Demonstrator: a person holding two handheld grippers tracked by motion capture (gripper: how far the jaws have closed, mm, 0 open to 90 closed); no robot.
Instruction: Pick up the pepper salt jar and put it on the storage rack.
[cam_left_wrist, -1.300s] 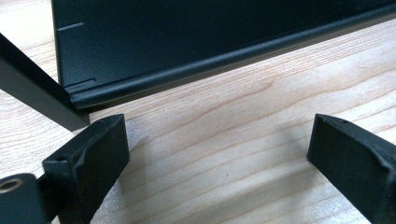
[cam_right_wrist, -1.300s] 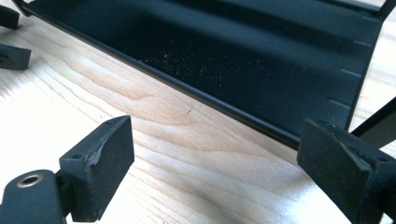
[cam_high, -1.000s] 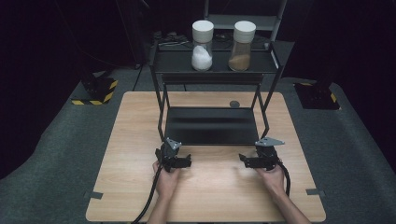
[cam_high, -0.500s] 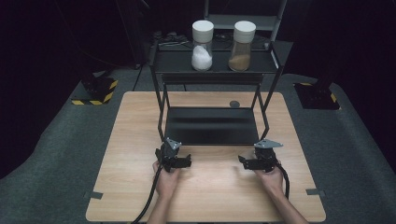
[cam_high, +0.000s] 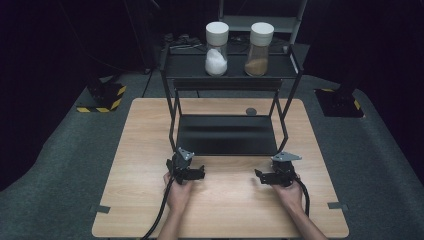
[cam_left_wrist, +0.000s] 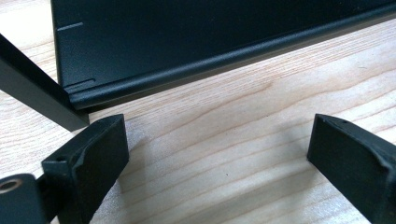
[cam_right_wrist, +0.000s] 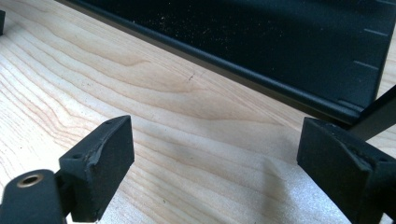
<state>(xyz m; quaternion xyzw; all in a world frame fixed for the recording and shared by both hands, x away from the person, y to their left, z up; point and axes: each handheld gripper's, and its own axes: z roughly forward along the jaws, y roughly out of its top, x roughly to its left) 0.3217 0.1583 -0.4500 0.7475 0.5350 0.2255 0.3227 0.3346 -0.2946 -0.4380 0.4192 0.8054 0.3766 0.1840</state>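
Observation:
A black two-tier metal rack stands on the wooden table. On its top shelf are two white-lidded jars, one holding white powder and one holding brown powder. My left gripper rests on the table just in front of the rack's front left leg. In the left gripper view the left gripper is open over bare wood, facing the lower shelf's edge. My right gripper lies by the front right leg. The right gripper is also open with nothing between its jaws.
A small dark round thing lies on the table behind the rack. The rack's slanted legs stand close to each gripper's outer jaw. Grey carpet surrounds the table. A yellow-and-black striped base sits at far left.

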